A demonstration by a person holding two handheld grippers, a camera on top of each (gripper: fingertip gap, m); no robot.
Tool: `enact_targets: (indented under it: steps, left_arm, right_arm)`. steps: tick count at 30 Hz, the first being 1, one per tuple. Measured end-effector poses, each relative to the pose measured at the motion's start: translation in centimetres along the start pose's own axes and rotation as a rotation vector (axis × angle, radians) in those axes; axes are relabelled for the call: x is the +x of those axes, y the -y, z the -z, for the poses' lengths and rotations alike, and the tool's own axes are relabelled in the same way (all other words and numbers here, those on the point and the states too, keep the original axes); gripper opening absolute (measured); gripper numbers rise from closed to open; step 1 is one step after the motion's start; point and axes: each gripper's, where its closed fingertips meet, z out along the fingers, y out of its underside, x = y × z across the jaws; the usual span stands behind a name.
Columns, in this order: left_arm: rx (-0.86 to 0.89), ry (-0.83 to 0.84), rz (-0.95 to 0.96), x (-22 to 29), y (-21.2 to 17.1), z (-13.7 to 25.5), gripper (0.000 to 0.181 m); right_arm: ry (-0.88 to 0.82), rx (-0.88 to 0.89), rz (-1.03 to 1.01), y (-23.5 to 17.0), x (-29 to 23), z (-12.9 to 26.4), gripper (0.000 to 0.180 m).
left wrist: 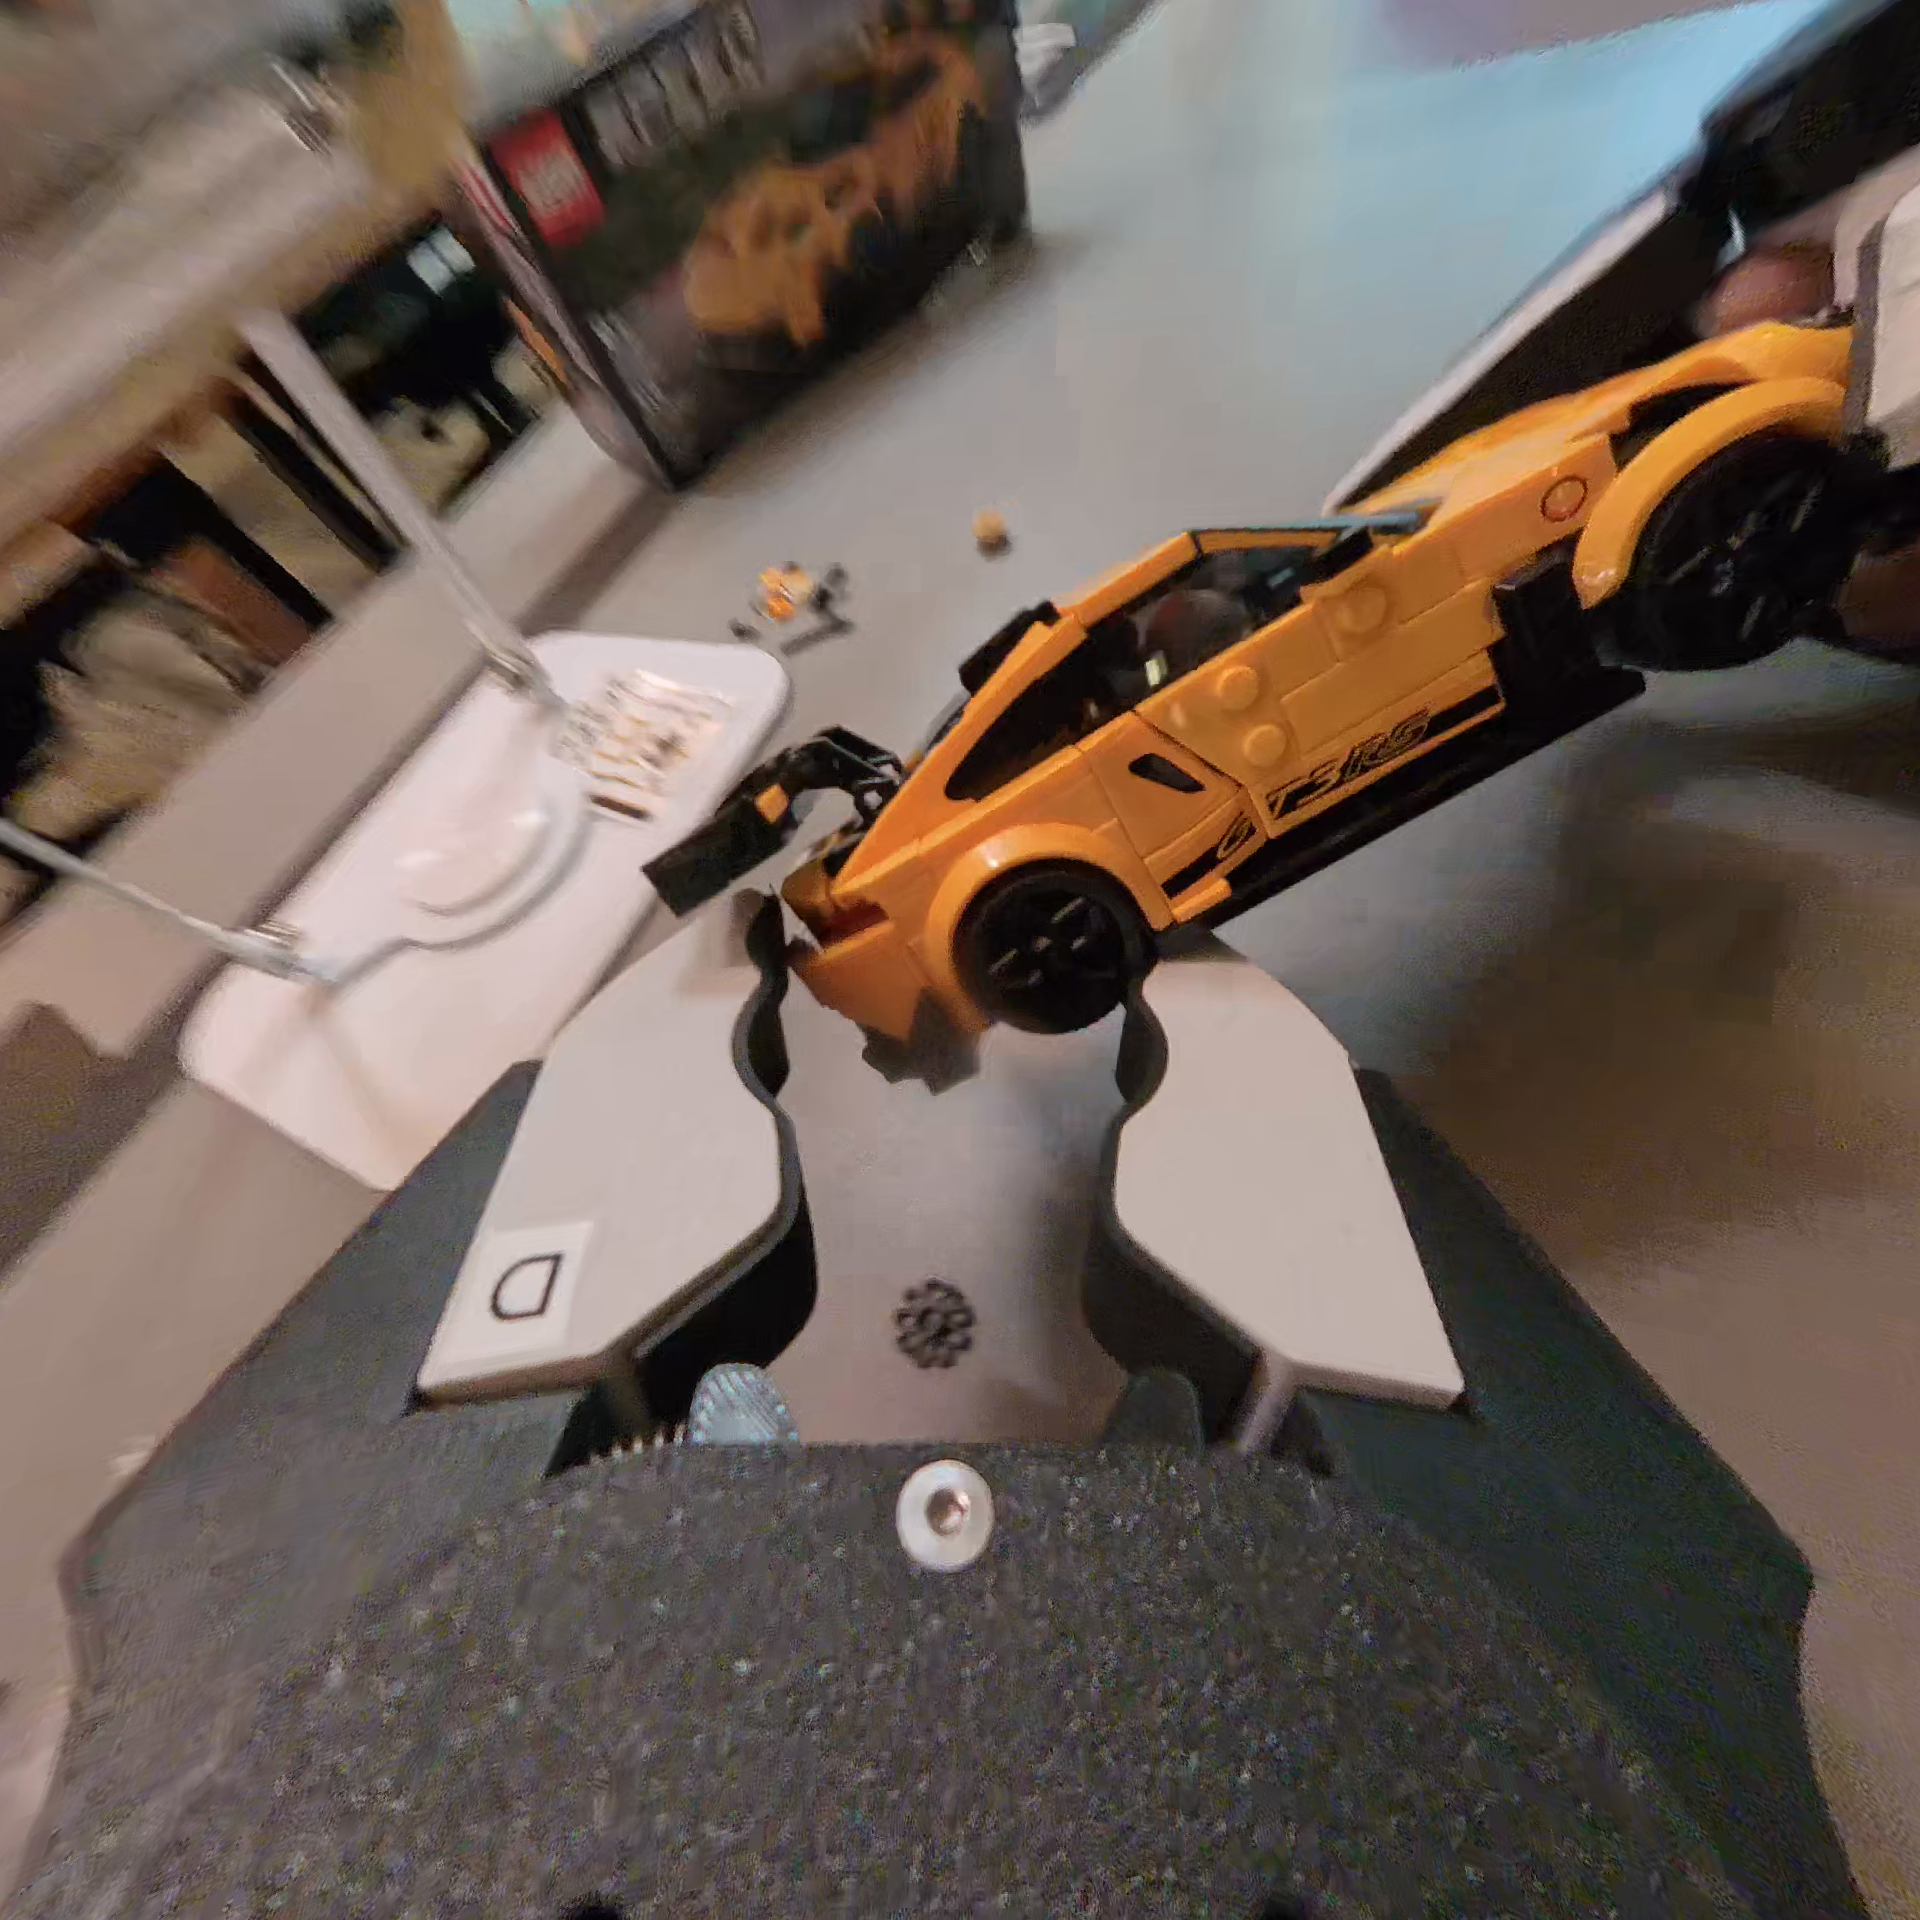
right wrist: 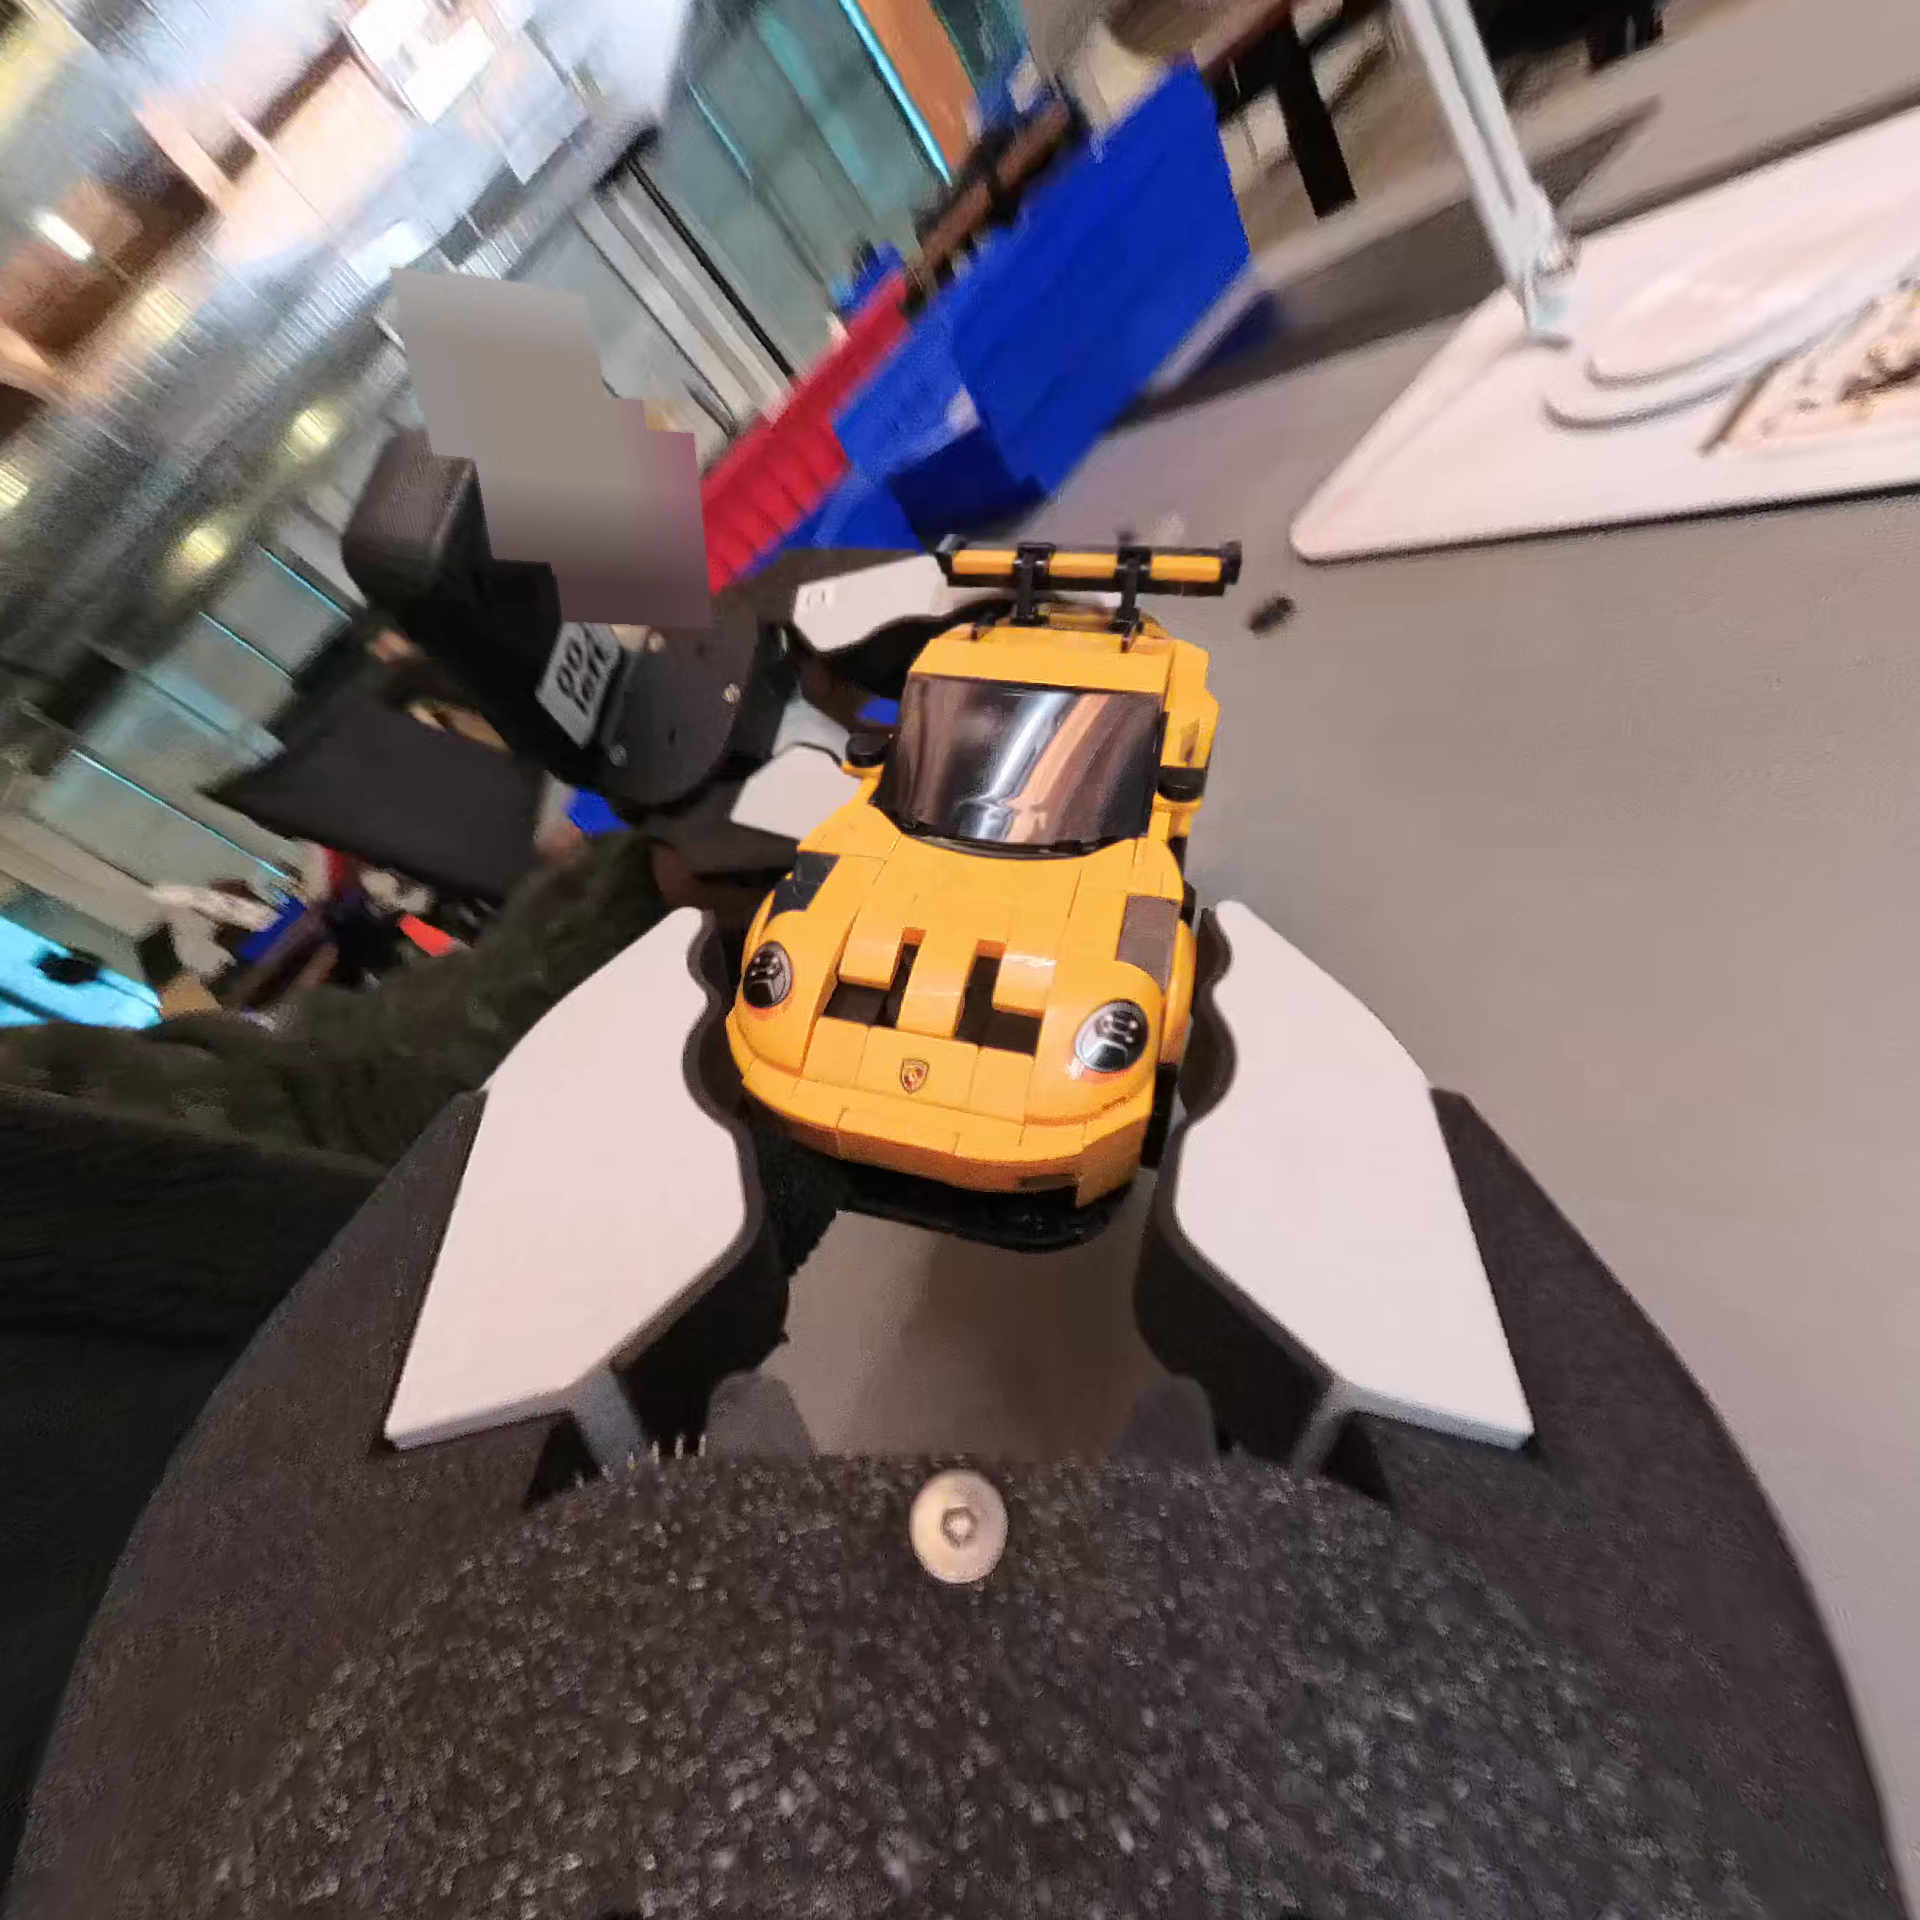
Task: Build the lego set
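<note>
Left wrist view is showing, from left to right, a white tray [left wrist: 343,1049] lying on the grey surface [left wrist: 1455,1039] with a sheet of small stickers [left wrist: 644,743] and the curved foot of a metal stand [left wrist: 488,894] on it, then a scatter of loose pieces [left wrist: 795,603] and the set's dark box [left wrist: 790,239] standing behind them. Just right of the tray, the left tool [left wrist: 940,997] is gripping the tail of the yellow lego car [left wrist: 1299,717], its fingers pressing either side of the rear bumper and wheel while the black and yellow rear wing [left wrist: 769,821] is jutting out to the left. The car is hanging tilted in the air above the surface, its nose rising toward the upper right, where the right tool [left wrist: 1886,364] is meeting it at the frame's edge.

Right wrist view is facing the car [right wrist: 987,935] head on. A dark sleeve [right wrist: 343,1049] is crossing the left side, and the left tool [right wrist: 831,707] is reaching in behind the car. The right tool [right wrist: 961,997] is clamping the front fenders, one white finger on each side by the headlights. Farther right, the tray [right wrist: 1558,468] is sitting on the surface [right wrist: 1558,831].
</note>
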Motion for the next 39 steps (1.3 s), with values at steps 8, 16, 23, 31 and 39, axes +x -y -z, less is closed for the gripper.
enact_targets:
  steps: [8,16,23,31,39]
  left_arm:
    - [0.101,0.259,-0.231,-2.8,5.9,5.8,0.063]
    - [0.045,0.415,-0.483,-3.4,11.9,10.8,0.063]
    - [-0.039,0.450,-0.562,-2.9,13.2,11.6,0.063]
    - [-0.078,0.486,-0.542,-3.1,12.4,11.7,0.063]
    - [-0.090,0.522,-0.553,-2.5,12.5,12.4,0.063]
  right_arm:
    - [0.252,0.308,0.061,4.0,-4.6,-0.8,0.084]
    - [0.529,0.453,0.045,6.6,-8.7,-0.5,0.084]
    - [0.633,0.442,-0.010,6.8,-9.1,-0.1,0.084]
    - [0.633,0.398,-0.025,6.4,-8.7,-0.6,0.084]
    - [0.682,0.385,-0.021,6.1,-9.2,-0.5,0.084]
